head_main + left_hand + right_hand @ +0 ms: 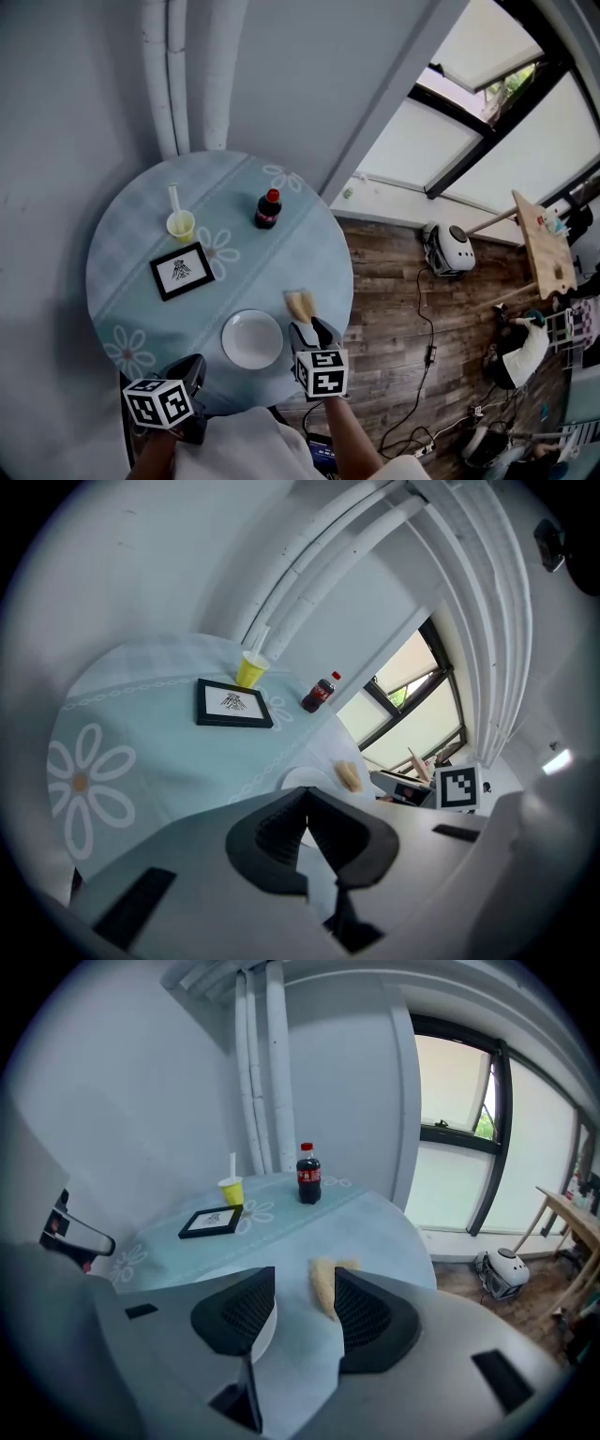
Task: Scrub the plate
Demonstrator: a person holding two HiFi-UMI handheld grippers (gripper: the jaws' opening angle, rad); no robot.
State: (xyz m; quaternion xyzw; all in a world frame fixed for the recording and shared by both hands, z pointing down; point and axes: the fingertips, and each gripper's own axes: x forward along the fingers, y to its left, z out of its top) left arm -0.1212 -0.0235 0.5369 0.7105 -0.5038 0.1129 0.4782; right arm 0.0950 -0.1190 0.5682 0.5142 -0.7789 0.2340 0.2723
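A round white plate (251,338) lies empty near the front edge of the pale blue round table (141,225). Just right of it lies a tan sponge (300,304) on the cloth. My right gripper (314,330) stands open right behind the sponge. In the right gripper view the sponge (325,1283) lies ahead of the open jaws, close to the right finger and free of the pads, with the plate's rim (266,1327) behind the left finger. My left gripper (192,367) is shut and empty at the table's front left edge, its jaws (307,797) pointing toward the plate (295,777).
At the back of the table stand a cola bottle (268,208) and a yellow cup with a straw (180,223); a black-framed picture (183,270) lies flat in the middle. White pipes (187,75) run up the wall behind. Wooden floor with cables and a small white appliance (447,247) lies to the right.
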